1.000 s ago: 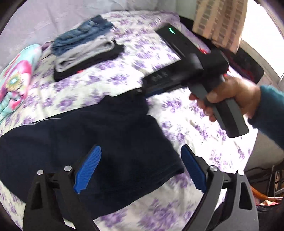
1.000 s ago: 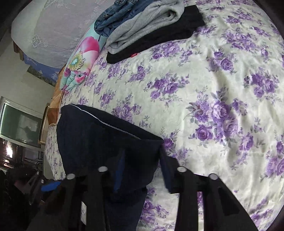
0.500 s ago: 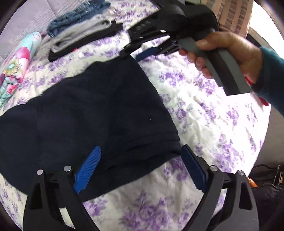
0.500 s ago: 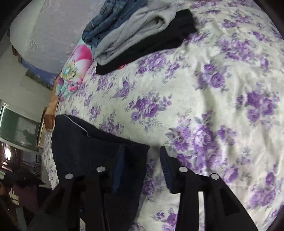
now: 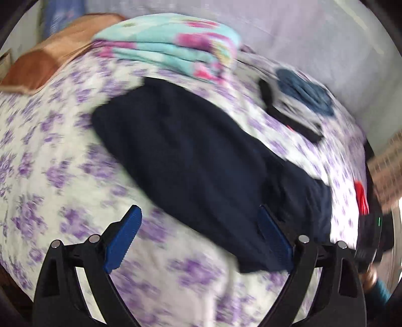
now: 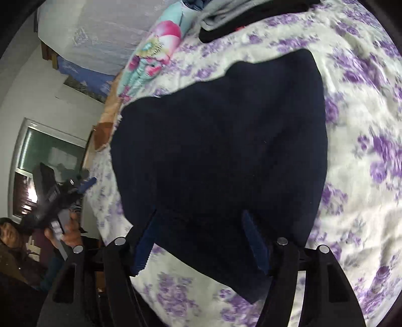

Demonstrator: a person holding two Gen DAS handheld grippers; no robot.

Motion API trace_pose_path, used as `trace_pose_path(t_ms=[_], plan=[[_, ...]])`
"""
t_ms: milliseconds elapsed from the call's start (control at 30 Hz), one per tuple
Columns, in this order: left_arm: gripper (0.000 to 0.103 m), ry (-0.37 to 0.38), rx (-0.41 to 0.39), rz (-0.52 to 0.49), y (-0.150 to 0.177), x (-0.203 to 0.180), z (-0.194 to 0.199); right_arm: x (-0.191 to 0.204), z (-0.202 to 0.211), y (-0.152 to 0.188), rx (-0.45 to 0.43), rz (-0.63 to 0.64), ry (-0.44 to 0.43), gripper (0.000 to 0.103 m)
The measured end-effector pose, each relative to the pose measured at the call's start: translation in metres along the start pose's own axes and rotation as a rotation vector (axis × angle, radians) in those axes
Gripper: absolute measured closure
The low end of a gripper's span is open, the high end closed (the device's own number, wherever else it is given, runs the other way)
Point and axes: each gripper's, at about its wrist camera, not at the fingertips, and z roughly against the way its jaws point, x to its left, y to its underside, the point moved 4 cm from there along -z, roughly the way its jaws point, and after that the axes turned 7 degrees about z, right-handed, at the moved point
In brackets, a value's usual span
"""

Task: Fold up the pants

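Observation:
The dark navy pants [image 5: 201,161] lie folded in a compact block on the purple-flowered bedsheet [image 5: 50,176]. They also fill the middle of the right wrist view [image 6: 226,146]. My left gripper [image 5: 201,236] is open and empty, above the near edge of the pants. My right gripper [image 6: 203,239] is open and empty, with its blue pads over the near end of the pants. The left gripper also shows far left in the right wrist view [image 6: 85,185], held in a hand. The left wrist view is blurred.
A stack of folded clothes [image 5: 299,100] lies at the far right of the bed; it shows at the top of the right wrist view [image 6: 238,17]. A turquoise flowered blanket [image 5: 173,50] and a brown cushion [image 5: 40,68] lie at the head. A red object [image 5: 361,198] sits at the bed's right edge.
My right gripper has opened wider and drawn back, so the whole pants are in its view. My left gripper has swung left and away, still open. The pants lie flat.

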Motion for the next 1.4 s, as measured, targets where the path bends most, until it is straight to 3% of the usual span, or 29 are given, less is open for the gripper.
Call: trace_pose_path(t_ms=[100, 200, 433, 533, 767, 933, 1067, 1100, 1167, 1233, 1400], plan=[[0.013, 0.023, -0.001, 0.091, -0.032, 0.042, -0.012, 0.009, 0.010, -0.005, -0.012, -0.053, 0.043, 0.037], [0.013, 0.066, 0.020, 0.166, -0.054, 0.075, -0.030, 0.035, 0.018, -0.018, -0.067, -0.028, 0.048, 0.034], [0.013, 0.236, 0.062, 0.387, -0.069, 0.122, -0.068, 0.090, -0.005, -0.038, -0.093, -0.003, 0.044, 0.030], [0.012, 0.279, 0.073, 0.427, -0.076, 0.131, -0.082, 0.107, -0.012, -0.042, -0.073, 0.002, 0.040, 0.030], [0.014, 0.347, 0.068, 0.392, -0.095, 0.126, -0.095, 0.128, -0.021, -0.043, -0.079, 0.000, 0.050, 0.026], [0.045, 0.389, 0.057, 0.392, -0.106, 0.127, -0.101, 0.131, -0.026, -0.043, -0.069, -0.011, 0.075, 0.026], [0.047, 0.442, 0.065, 0.422, -0.103, 0.137, -0.099, 0.133, -0.031, -0.044, -0.058, -0.013, 0.083, 0.026], [0.048, 0.442, 0.064, 0.421, -0.102, 0.137, -0.098, 0.133, -0.033, -0.045, -0.055, -0.011, 0.086, 0.026], [0.062, 0.428, 0.054, 0.400, -0.102, 0.134, -0.096, 0.134, -0.036, -0.046, -0.050, -0.009, 0.088, 0.026], [0.067, 0.410, 0.047, 0.374, -0.103, 0.131, -0.091, 0.135, -0.037, -0.048, -0.057, -0.001, 0.109, 0.026], [0.071, 0.347, -0.011, 0.244, -0.113, 0.103, -0.071, 0.128, -0.040, -0.056, -0.074, 0.012, 0.205, 0.026]])
